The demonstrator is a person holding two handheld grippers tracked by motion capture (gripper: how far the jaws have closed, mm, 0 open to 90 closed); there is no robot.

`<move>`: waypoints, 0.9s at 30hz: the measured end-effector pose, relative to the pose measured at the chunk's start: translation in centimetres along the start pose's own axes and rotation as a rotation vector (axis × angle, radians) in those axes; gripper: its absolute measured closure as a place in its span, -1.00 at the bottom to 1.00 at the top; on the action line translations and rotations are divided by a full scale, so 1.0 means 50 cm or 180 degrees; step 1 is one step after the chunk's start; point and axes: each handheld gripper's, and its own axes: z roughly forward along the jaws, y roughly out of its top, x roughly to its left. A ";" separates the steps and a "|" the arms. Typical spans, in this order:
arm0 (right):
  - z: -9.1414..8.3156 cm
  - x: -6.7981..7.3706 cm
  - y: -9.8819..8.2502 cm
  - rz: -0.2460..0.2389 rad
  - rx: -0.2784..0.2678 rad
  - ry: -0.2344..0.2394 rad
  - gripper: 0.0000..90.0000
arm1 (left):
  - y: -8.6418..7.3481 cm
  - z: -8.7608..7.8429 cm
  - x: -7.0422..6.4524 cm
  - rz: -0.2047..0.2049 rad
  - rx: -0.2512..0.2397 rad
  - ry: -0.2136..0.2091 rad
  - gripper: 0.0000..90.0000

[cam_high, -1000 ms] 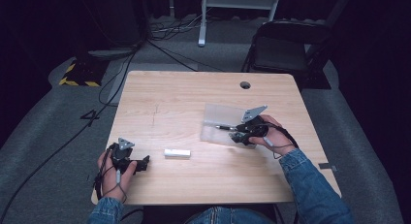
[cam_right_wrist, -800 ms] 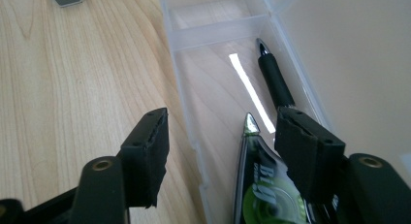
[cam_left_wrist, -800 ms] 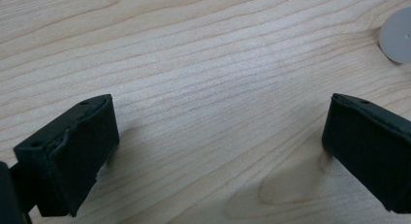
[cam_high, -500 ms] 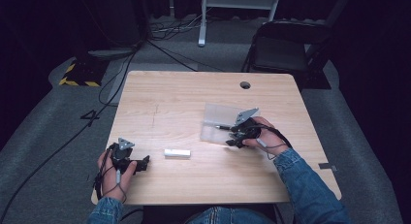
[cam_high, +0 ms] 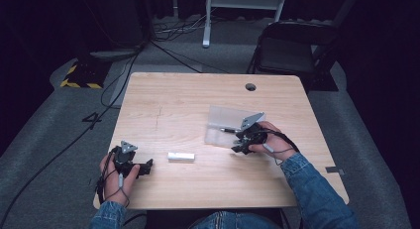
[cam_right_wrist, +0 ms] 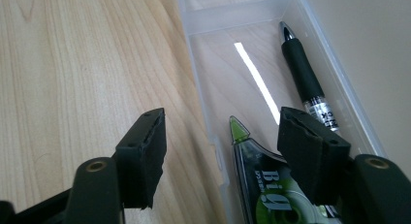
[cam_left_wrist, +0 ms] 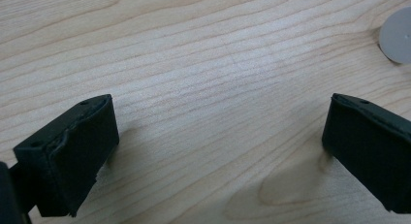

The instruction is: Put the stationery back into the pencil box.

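A clear plastic case (cam_high: 223,121) lies open on the wooden table (cam_high: 198,100), right of centre. Inside it are a black pen (cam_right_wrist: 303,73) and a green correction tape (cam_right_wrist: 264,190). My right gripper (cam_high: 236,143) hangs at the case's near edge, open, its jaws having just been opening. In the right gripper view (cam_right_wrist: 223,151) one jaw stands outside the case wall and the other over the tape, with no pad pressing on it. My left gripper (cam_high: 147,165) rests at the table's front left, open over bare wood (cam_left_wrist: 218,151). A small white block (cam_high: 180,156) lies between the hands.
A round cable hole (cam_high: 250,86) sits near the table's far edge. A dark folding chair (cam_high: 292,50) stands behind the table on the right. Cables run over the grey floor at the left. A pale round disc (cam_left_wrist: 397,35) lies beyond the left jaws.
The right hand has edged a little to the left along the case. The left hand has stayed where it was.
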 end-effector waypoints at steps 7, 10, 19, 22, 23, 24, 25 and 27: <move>-0.007 0.004 -0.005 0.0014 0.0010 0.0019 -0.22 | 0.001 0.001 0.000 -0.0007 -0.0004 -0.0005 -1.00; -0.009 0.004 -0.006 0.0027 0.0005 0.0016 -0.22 | 0.001 0.001 0.000 -0.0007 -0.0005 -0.0006 -1.00; -0.030 0.007 0.005 0.0021 -0.0186 -0.0099 -0.22 | 0.001 0.001 0.000 -0.0007 -0.0005 -0.0006 -1.00; -0.040 0.018 0.017 0.0003 -0.0226 -0.0170 -0.22 | 0.001 0.001 0.000 -0.0008 -0.0005 -0.0007 -1.00; -0.043 0.021 0.020 -0.0009 -0.0238 -0.0180 -0.22 | 0.001 0.001 0.000 -0.0007 -0.0004 -0.0007 -1.00; -0.043 0.021 0.020 -0.0009 -0.0238 -0.0180 -0.22 | 0.001 0.001 0.000 -0.0007 -0.0004 -0.0007 -1.00; -0.046 0.025 0.025 -0.0011 -0.0265 -0.0193 -0.21 | 0.001 0.001 0.000 -0.0007 -0.0004 -0.0007 -1.00; -0.054 0.035 0.039 0.0000 -0.0333 -0.0207 -0.21 | 0.001 0.001 0.000 -0.0007 -0.0004 -0.0007 -1.00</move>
